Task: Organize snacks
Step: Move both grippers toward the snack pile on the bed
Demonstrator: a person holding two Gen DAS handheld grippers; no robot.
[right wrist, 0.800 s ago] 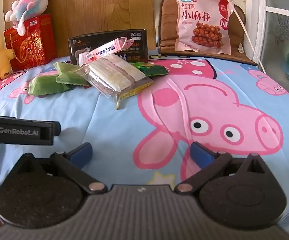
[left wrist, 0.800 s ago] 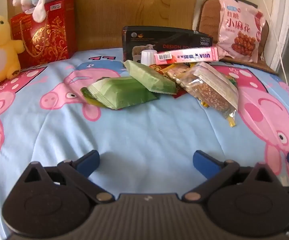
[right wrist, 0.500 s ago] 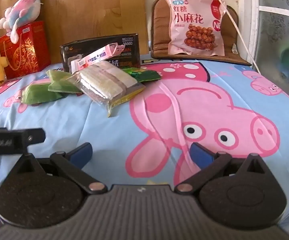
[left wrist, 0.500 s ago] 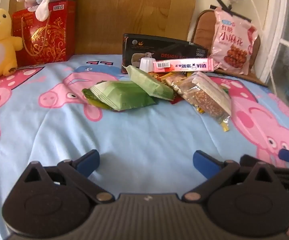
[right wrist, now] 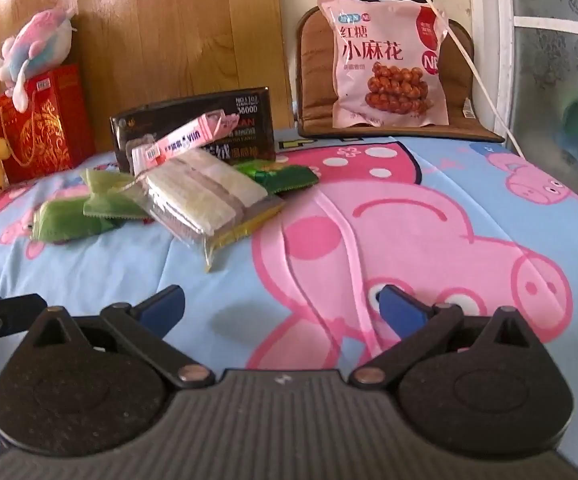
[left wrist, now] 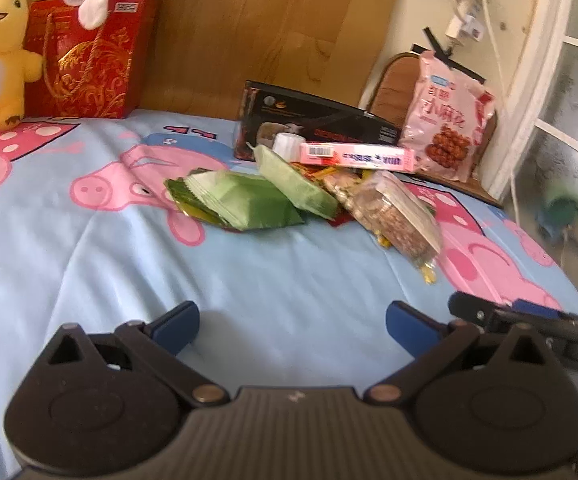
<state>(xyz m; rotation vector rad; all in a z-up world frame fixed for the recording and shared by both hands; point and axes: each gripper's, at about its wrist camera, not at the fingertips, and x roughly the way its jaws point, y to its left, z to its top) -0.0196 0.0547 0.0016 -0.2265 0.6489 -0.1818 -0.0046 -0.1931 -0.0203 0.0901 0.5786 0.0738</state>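
1. Left tongs (left wrist: pixel 291 322) hang released, empty, above the bedspread (left wrist: pixel 249 280).
2. Right tongs (right wrist: pixel 281 306) likewise gape empty.
3. The snack pile (left wrist: pixel 301 196) lies well ahead of both tongs; green packets (right wrist: pixel 73 218), apparently wafers, sit ahead-left of the right tongs.

The pink snack bag (right wrist: pixel 389 68) leaning on the brown cushion reads "红糖" and, larger, "小麻花", with a red round mark showing "N". The black box (right wrist: pixel 193 130) carries "NO.1102" and "3800D", and large characters lower down, one of them "绒". The long pink box (left wrist: pixel 355 157) lying across the pile bears a barcode and "UHA"; its smaller print is unreadable.
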